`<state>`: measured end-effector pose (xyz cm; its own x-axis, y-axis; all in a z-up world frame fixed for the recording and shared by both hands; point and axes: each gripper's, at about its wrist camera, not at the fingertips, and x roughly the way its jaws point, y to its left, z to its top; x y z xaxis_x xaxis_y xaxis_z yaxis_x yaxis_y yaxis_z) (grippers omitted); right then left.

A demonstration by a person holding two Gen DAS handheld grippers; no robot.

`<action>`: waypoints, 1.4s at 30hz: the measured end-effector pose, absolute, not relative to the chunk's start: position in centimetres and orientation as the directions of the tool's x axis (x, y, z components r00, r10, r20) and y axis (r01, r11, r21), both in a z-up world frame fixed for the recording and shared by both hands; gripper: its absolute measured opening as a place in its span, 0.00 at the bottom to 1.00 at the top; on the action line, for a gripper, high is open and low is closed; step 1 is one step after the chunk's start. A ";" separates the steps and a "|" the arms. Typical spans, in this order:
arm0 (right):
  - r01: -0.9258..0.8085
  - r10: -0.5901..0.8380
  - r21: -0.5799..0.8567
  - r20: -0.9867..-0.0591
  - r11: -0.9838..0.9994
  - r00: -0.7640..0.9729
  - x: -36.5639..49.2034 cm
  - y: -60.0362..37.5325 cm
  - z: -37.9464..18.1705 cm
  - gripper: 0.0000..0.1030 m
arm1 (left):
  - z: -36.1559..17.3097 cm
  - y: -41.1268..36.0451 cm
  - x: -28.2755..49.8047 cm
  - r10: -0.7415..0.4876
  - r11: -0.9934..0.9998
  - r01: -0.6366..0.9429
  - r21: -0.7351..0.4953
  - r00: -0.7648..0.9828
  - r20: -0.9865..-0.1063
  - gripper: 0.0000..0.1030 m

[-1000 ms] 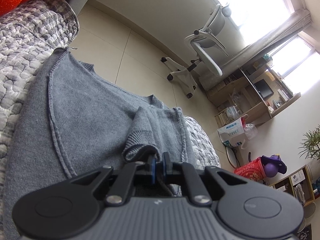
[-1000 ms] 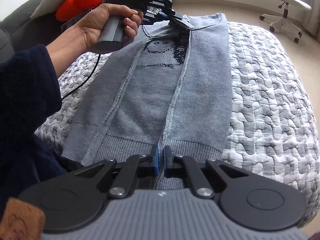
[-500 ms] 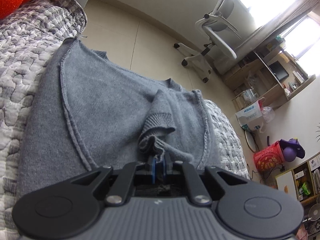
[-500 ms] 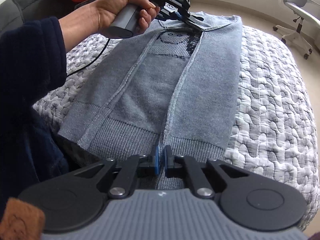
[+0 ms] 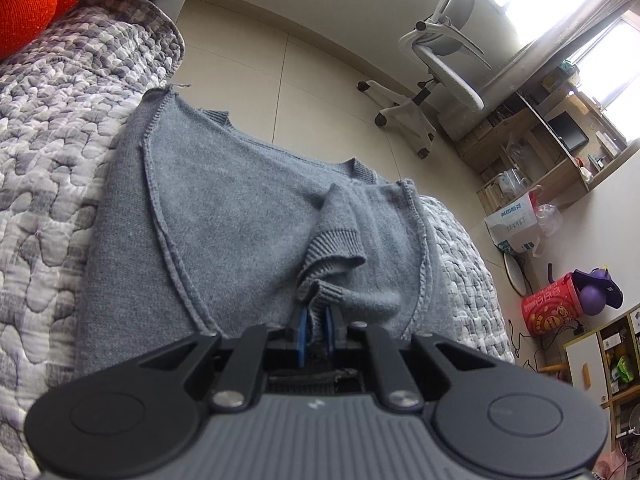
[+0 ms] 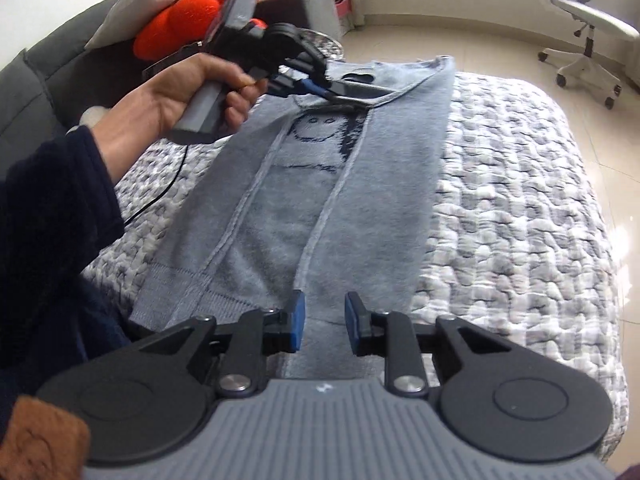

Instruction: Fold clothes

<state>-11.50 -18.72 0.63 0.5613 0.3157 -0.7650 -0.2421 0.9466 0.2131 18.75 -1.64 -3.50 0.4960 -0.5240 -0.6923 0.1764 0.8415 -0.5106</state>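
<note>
Right wrist view: right hand-held gripper (image 6: pixel 322 322) has just been opening, jaws parted above the hem, nothing pinched. Grey knit sweater (image 6: pixel 280 216) lies flat on the grey-white quilted bed cover (image 6: pixel 520 220), sides folded in. Left hand-held gripper (image 5: pixel 314 330) is clamped on its ribbed sleeve cuff (image 5: pixel 326 294).

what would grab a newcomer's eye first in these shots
A grey sweater lies lengthwise on the quilted bed, sides folded in. The left gripper pinches a sleeve cuff near the collar. The right gripper, jaws just opened and empty, is over the hem.
</note>
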 end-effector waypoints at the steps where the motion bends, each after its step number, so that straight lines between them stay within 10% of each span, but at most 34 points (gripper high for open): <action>1: -0.237 0.309 0.209 -0.769 0.949 0.559 -11.5 -18.9 0.5 0.26 | -3.5 -1.6 18.7 -0.531 0.836 0.180 -0.518 0.501 -0.683 0.08; 10: -0.384 0.300 0.115 -0.833 0.916 0.465 -12.4 -13.9 -2.3 0.32 | -3.3 -1.8 18.7 -0.528 0.836 0.180 -0.518 0.518 -0.672 0.07; 11: -0.378 0.275 0.091 -0.839 0.922 0.469 -12.3 -13.6 -2.6 0.27 | -3.2 -1.7 18.7 -0.527 0.836 0.180 -0.518 0.527 -0.667 0.06; 12: -0.374 0.270 0.088 -0.841 0.923 0.469 -12.3 -13.6 -2.7 0.02 | -3.0 -1.6 18.7 -0.530 0.833 0.182 -0.522 0.535 -0.658 0.03; 30: -0.313 0.346 0.198 -0.766 0.929 0.543 -12.5 -14.0 -1.2 0.04 | -2.5 -0.8 18.8 -0.537 0.815 0.164 -0.555 0.573 -0.619 0.02; 35: -0.308 0.326 0.184 -0.794 0.933 0.514 -12.0 -13.9 -2.0 0.05 | -2.0 -0.6 18.8 -0.502 0.834 0.145 -0.532 0.600 -0.623 0.46; 42: -0.358 0.367 0.205 -0.801 0.911 0.473 -12.2 -13.1 -2.3 0.14 | -2.1 -1.8 19.4 -0.496 0.847 0.182 -0.500 0.611 -0.617 0.49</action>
